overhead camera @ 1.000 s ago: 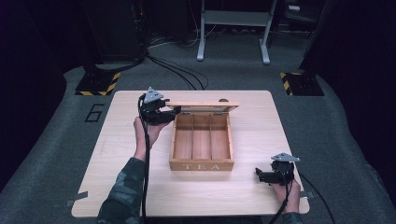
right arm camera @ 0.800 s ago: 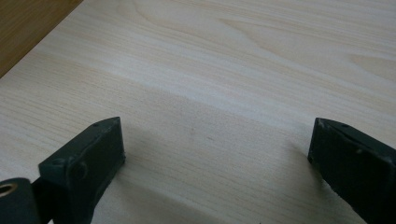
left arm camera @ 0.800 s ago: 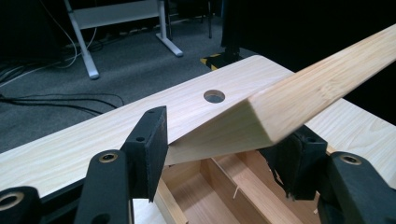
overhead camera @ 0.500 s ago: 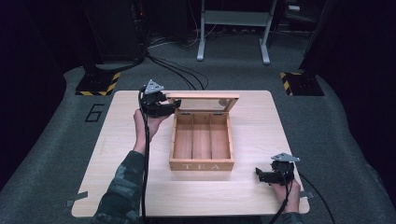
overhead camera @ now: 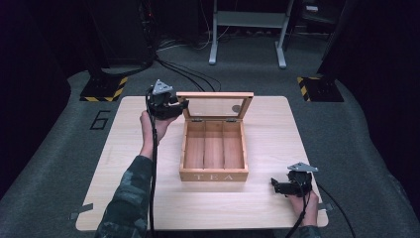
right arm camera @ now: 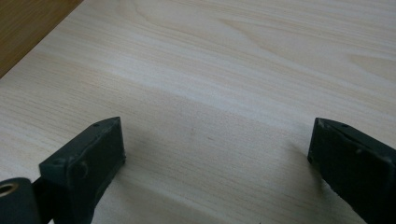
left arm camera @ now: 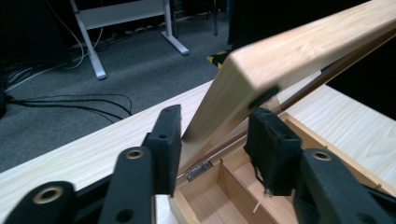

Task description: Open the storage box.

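Right tool [overhead camera: 279, 186], near edge of the pale wooden worktop [overhead camera: 277, 134] at about five o'clock from the box: it lies low over bare wood, held in the person's right hand [overhead camera: 303, 201], its black jaws spread wide with nothing between them; the right gripper view shows wood grain in the gap.

Light wooden tea box with three long compartments and the word TEA on its front wall [overhead camera: 214, 174]: it stands at the centre of the worktop, front wall toward the person. All three compartments appear empty.

Hinged wooden lid with a clear pane [overhead camera: 216, 105]: it is raised along the far edge of the box, at twelve o'clock, standing close to upright on its hinges. A small dark round spot shows on the pane near its right end.

Left tool [overhead camera: 179, 105], at about ten o'clock from the box, held in the person's left hand [overhead camera: 152, 125] on a camouflage-patterned sleeve [overhead camera: 130, 198]: its jaws have just been closing and now stand narrow around the left end of the lid frame [left arm camera: 261, 70]. In the left gripper view one pad touches the frame's side; whether the other pad presses on it cannot be told.

Beyond the worktop: grey carpet [overhead camera: 247, 74], black cables and a grey metal stand [overhead camera: 247, 20].
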Demonstrator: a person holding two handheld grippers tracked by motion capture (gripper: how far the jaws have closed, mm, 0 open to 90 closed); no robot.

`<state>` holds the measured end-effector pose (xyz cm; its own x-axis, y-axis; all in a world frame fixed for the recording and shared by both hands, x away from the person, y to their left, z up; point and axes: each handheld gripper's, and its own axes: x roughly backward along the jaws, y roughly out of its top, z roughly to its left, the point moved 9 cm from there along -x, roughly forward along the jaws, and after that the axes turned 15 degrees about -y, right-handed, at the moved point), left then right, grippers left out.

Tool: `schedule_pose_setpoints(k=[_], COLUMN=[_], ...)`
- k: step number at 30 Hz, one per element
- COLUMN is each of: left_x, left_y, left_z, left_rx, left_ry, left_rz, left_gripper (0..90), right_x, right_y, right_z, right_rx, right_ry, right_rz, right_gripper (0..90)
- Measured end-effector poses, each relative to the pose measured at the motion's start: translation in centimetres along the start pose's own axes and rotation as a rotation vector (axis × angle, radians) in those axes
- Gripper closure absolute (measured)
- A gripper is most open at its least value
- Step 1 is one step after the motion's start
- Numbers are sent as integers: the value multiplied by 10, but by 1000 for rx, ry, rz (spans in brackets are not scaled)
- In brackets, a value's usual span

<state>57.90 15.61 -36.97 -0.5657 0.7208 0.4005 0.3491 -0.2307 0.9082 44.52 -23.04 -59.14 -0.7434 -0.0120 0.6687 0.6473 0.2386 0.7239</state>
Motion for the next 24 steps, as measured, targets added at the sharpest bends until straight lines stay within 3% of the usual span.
schedule_pose_setpoints(k=[24], left_x=[-2], left_y=[2], left_z=[2], left_rx=[-10], left_ry=[11], left_rz=[-2], left_gripper=[578], right_x=[0], right_y=[0], right_z=[0], right_rx=[2], right_ry=[-1], right_rz=[-4], right_gripper=[32])
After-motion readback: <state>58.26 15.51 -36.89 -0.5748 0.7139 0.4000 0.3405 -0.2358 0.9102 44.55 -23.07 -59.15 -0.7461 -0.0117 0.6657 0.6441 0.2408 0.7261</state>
